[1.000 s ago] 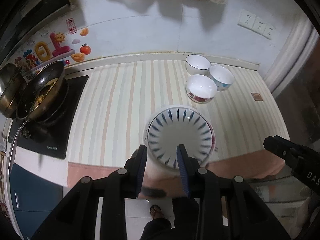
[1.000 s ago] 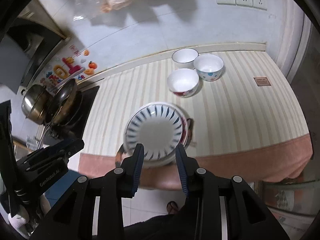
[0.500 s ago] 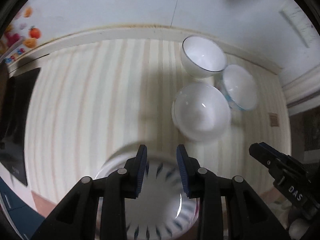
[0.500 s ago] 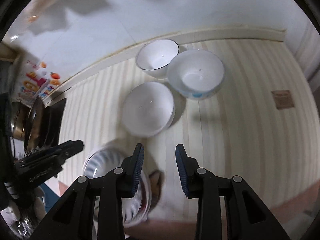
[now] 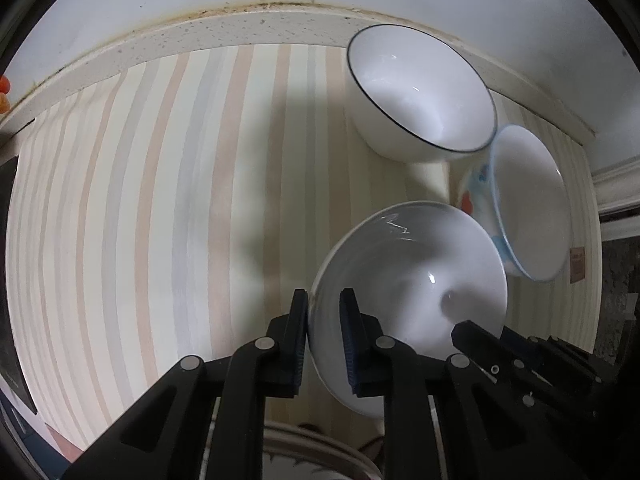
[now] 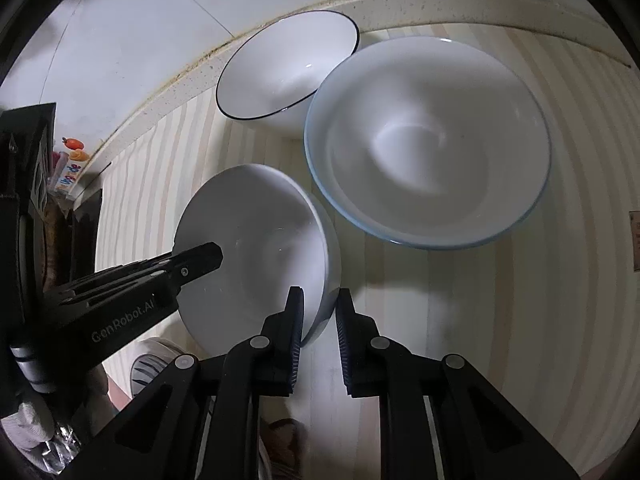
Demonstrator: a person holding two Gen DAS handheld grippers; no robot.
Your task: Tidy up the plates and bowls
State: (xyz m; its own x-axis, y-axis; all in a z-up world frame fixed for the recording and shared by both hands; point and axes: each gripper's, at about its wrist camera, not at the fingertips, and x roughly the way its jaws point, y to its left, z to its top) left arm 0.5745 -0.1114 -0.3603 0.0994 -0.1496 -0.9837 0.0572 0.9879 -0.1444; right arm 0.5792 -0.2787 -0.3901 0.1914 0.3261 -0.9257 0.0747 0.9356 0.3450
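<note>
Three bowls stand on the striped counter. The near white bowl (image 5: pixel 408 292) (image 6: pixel 256 248) has its left rim between the fingers of my left gripper (image 5: pixel 323 332) and its right rim between the fingers of my right gripper (image 6: pixel 318 332). Both grippers still show a gap and are open around the rim. Behind stand a black-rimmed white bowl (image 5: pixel 420 92) (image 6: pixel 288 72) and a blue-rimmed bowl (image 5: pixel 528 204) (image 6: pixel 428 140), touching each other. The edge of the blue-patterned plate (image 5: pixel 312 460) shows at the bottom of the left wrist view.
The tiled wall and its speckled ledge (image 5: pixel 240 24) run close behind the bowls. A black hob edge (image 5: pixel 8 184) is at far left. A small brown tag (image 5: pixel 577 264) lies on the counter at right.
Both grippers moved forward and down from over the plate to the near bowl. Their fingers now straddle its rim on opposite sides.
</note>
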